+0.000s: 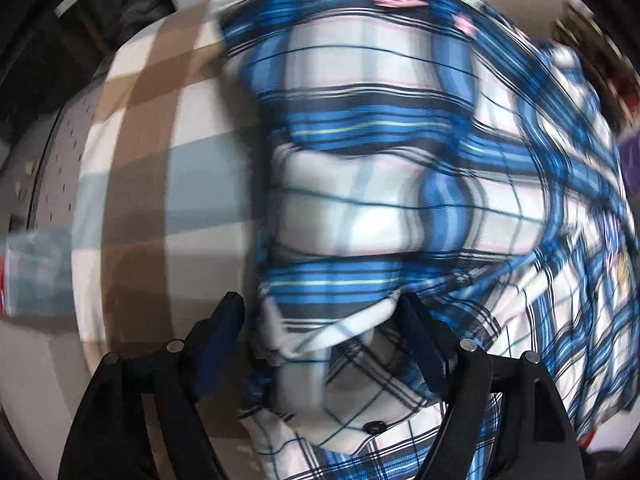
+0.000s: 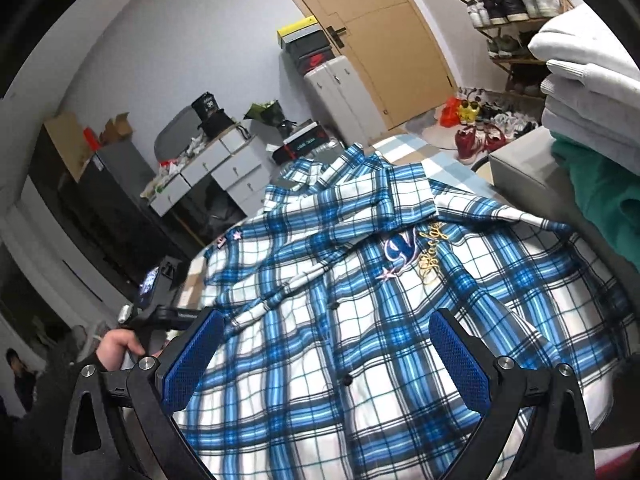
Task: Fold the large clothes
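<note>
The blue-and-white checked shirt (image 2: 360, 280) is spread over the bed (image 2: 404, 152), and the step in hand is judged to be a fold laid down; it is best done by smoothing the bunched cloth flat before it is pressed. The left gripper (image 1: 320, 320) is released, with a fold of cloth loose between its fingers, and the right gripper (image 2: 324, 360) is likewise released above the shirt front. Only the right wrist view shows the stack of folded clothes (image 2: 584, 80) and the hand (image 2: 116, 348) on the other tool; the blurred left view shows the fold up close.

Left wrist view: looks steeply down, close over the plaid shirt (image 1: 360, 200) on the checked bedsheet (image 1: 152, 168); blurred. Right wrist view: lower angle across the same shirt toward the door (image 2: 384, 40). Shared: shirt, bedsheet.
</note>
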Demonstrator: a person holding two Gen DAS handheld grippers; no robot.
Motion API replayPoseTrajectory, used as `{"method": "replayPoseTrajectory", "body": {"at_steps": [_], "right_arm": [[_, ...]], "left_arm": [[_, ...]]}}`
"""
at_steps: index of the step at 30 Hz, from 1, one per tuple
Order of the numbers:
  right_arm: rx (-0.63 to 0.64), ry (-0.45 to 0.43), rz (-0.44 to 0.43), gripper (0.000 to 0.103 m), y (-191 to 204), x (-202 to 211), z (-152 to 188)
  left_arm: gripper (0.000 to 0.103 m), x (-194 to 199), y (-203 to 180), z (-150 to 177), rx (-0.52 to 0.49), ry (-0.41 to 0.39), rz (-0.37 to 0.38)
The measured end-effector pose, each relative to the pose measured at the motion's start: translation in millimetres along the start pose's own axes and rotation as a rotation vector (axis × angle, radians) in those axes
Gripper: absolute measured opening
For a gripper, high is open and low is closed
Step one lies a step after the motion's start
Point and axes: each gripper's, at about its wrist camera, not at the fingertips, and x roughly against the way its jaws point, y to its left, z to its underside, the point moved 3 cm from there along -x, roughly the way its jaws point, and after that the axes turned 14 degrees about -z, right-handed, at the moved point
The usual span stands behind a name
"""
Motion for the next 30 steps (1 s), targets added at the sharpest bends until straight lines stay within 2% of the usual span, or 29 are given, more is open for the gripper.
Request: {"method": "replayPoseTrajectory", "body": {"at_steps": [2,3,5,6,7,10,11,13,14,15,17,18,19,21,22,23,24,25,26,28,30], "right_arm": [[0.007,0.005,0.012,0.103,-1,-1,1],[0.008,0.005,0.014,0.103,-1,-2,0],[0.004,0.006,0.017,0.103,-2,-3,0],[0.000,0.008,0.014,0.103,-2,-4,0],[-0.001,0.010,0.009,0.103,-1,-4,1],[0.016,0.015,0.009,0.103,2,-6,3],[0.022,0.018,0.006,0.103,3,-6,3],[0.033,0.025,-0.001,0.103,6,-7,4],[0.037,0.026,-0.003,0.103,6,-6,4],[0.037,0.025,-0.005,0.103,6,-6,4],[0.025,0.022,-0.010,0.103,4,-5,5],[0.019,0.023,-0.012,0.103,3,-4,5],[0.012,0.025,-0.014,0.103,2,-4,5],[0.009,0.031,-0.018,0.103,2,-5,5],[0.007,0.036,-0.022,0.103,2,-6,5],[0.006,0.039,-0.025,0.103,3,-7,4],[0.007,0.041,-0.026,0.103,3,-7,4],[0.007,0.040,-0.027,0.103,3,-7,4],[0.005,0.039,-0.029,0.103,3,-6,5],[0.003,0.033,-0.032,0.103,2,-5,5],[0.005,0.029,-0.030,0.103,2,-5,4]], "left_arm": [[0.077,12,15,3,0.061,-0.002,0.016],[0.077,24,22,3,0.085,-0.033,0.007],[0.077,53,30,4,0.115,-0.129,0.003],[0.077,67,29,5,0.108,-0.181,0.003],[0.077,80,23,8,0.076,-0.226,-0.031],[0.077,102,-19,20,-0.216,-0.394,-0.294],[0.077,100,-38,27,-0.327,-0.413,-0.349],[0.077,87,-62,40,-0.510,-0.387,-0.378],[0.077,79,-70,42,-0.555,-0.372,-0.385],[0.077,70,-76,43,-0.611,-0.359,-0.424],[0.077,54,-74,39,-0.656,-0.383,-0.564],[0.080,51,-71,36,-0.645,-0.378,-0.587],[0.080,56,-66,34,-0.621,-0.389,-0.545],[0.070,58,-57,34,-0.601,-0.345,-0.468],[0.054,60,-51,35,-0.596,-0.318,-0.406],[0.037,61,-47,35,-0.597,-0.307,-0.388],[0.027,61,-38,36,-0.596,-0.297,-0.394],[0.004,62,-36,33,-0.594,-0.292,-0.402],[0.003,63,-25,34,-0.584,-0.289,-0.423],[0.003,62,-14,27,-0.550,-0.276,-0.390],[0.002,69,-6,25,-0.519,-0.318,-0.383]]}}
